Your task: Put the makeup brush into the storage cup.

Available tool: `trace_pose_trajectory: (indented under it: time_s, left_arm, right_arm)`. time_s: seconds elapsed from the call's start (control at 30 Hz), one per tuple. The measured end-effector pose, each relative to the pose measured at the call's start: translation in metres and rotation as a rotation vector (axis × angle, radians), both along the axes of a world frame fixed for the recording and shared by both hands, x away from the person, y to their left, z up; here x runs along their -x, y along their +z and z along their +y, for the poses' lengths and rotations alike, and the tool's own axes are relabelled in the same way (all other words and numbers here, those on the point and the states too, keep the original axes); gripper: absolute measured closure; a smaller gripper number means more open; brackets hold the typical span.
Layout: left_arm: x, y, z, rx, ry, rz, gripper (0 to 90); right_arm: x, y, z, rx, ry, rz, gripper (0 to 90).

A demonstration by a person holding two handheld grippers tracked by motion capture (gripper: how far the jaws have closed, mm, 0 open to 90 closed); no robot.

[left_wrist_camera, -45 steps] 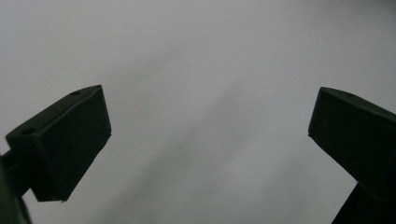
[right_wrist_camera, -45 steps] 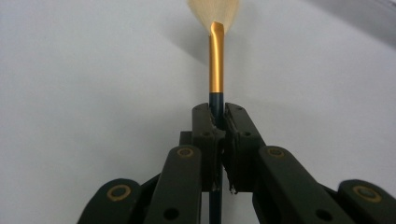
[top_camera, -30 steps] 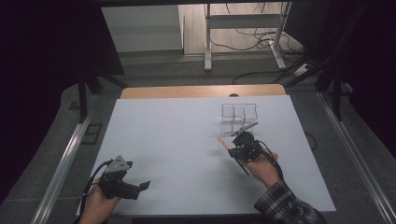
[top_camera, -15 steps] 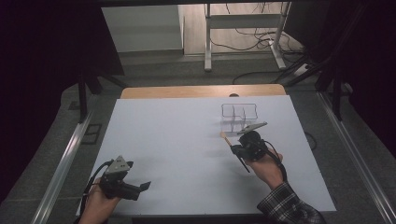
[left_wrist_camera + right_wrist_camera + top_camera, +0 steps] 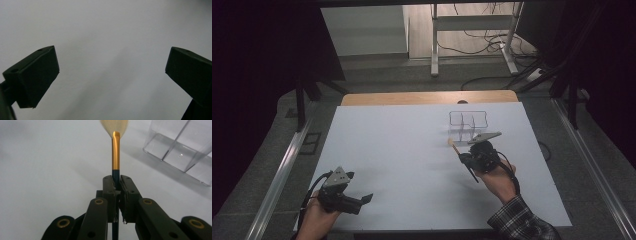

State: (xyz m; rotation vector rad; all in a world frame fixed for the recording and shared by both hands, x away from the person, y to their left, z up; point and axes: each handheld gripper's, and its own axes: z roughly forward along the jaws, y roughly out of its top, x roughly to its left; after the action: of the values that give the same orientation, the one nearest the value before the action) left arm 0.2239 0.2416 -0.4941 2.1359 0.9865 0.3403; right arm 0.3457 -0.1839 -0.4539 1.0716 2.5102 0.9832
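A makeup brush [image 5: 115, 150] with a gold ferrule, pale bristles and a dark handle sticks up between the jaws of my right gripper [image 5: 116, 182], which is shut on its handle. From above, the brush [image 5: 454, 146] points toward the back left, held above the white table [image 5: 412, 150] by my right gripper [image 5: 466, 156]. A clear divided plastic organizer [image 5: 468, 121] stands just behind it, also visible as the organizer [image 5: 180, 147] at upper right. My left gripper [image 5: 362, 199] rests near the front left edge, open, nothing between its jaws [image 5: 110, 72].
A wooden strip [image 5: 429, 97] runs along the table's far edge. Metal rails [image 5: 277, 175] flank both sides. Cables and a stand's legs lie on the floor behind.
My right gripper has lifted and shifted slightly right with the brush, tilting it more upright near the organizer. The left gripper has stayed put.
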Motion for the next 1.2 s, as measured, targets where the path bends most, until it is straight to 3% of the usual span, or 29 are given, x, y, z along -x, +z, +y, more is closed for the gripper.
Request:
trace_pose_trajectory:
  time_s: [0.27,0.47,0.63,0.77,1.2]
  left_arm:
    - [0.0,0.0,0.0,0.006,-0.005,-0.018,0.0]
    - [-0.001,-0.002,0.0,-0.004,-0.012,-0.007,0.0]
    - [-0.001,-0.001,0.002,0.034,0.0,-0.006,0.0]
    - [-0.002,0.0,0.005,0.071,0.0,-0.004,0.0]
    - [-0.001,0.0,0.004,0.072,-0.009,-0.021,0.0]
  right_arm:
    - [0.004,0.004,0.001,-0.015,0.017,-0.067,83.7]
    - [0.004,0.007,-0.003,-0.037,0.002,-0.105,83.7]
    - [0.004,0.009,-0.006,-0.054,-0.019,-0.132,83.6]
    - [0.004,0.009,-0.008,-0.064,-0.033,-0.141,83.6]
    - [0.003,0.015,-0.011,-0.12,-0.054,-0.184,83.7]
